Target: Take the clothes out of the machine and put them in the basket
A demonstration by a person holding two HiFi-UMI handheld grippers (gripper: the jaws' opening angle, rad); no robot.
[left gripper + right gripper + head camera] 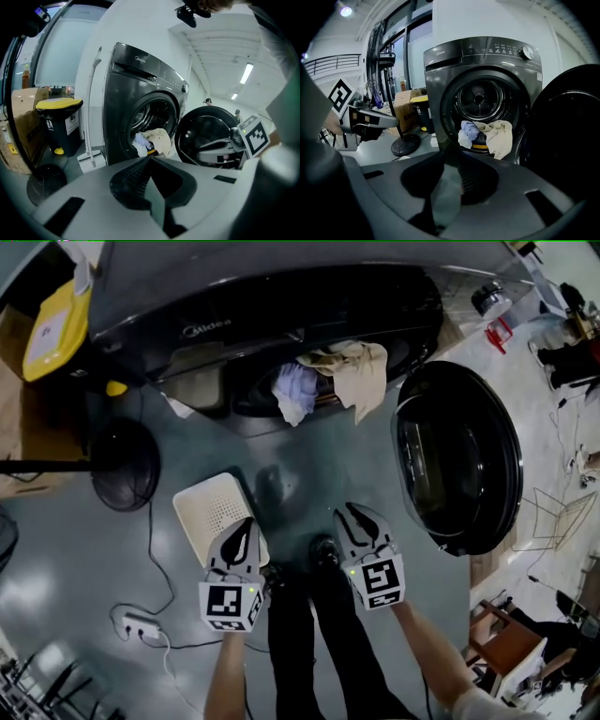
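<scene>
Nearest are the two grippers, held side by side low over the grey floor and aimed at the washing machine (281, 306) ahead. The left gripper (242, 526) has its jaws pressed together at the tips with nothing between them. The right gripper (361, 517) stands open by only a crack and is likewise empty, so neither has taken anything yet. The clothes (342, 371) are still in the machine: a beige cloth and a pale blue one spill over the lip of the drum opening, which should make them easy to pinch from the front. The round door (459, 460) is swung fully out to the right, leaving the mouth clear. What looks to be the basket (211, 512) – white and perforated – sits on the floor just under the left gripper, close to the person's feet. That is probably so each carry is short.
</scene>
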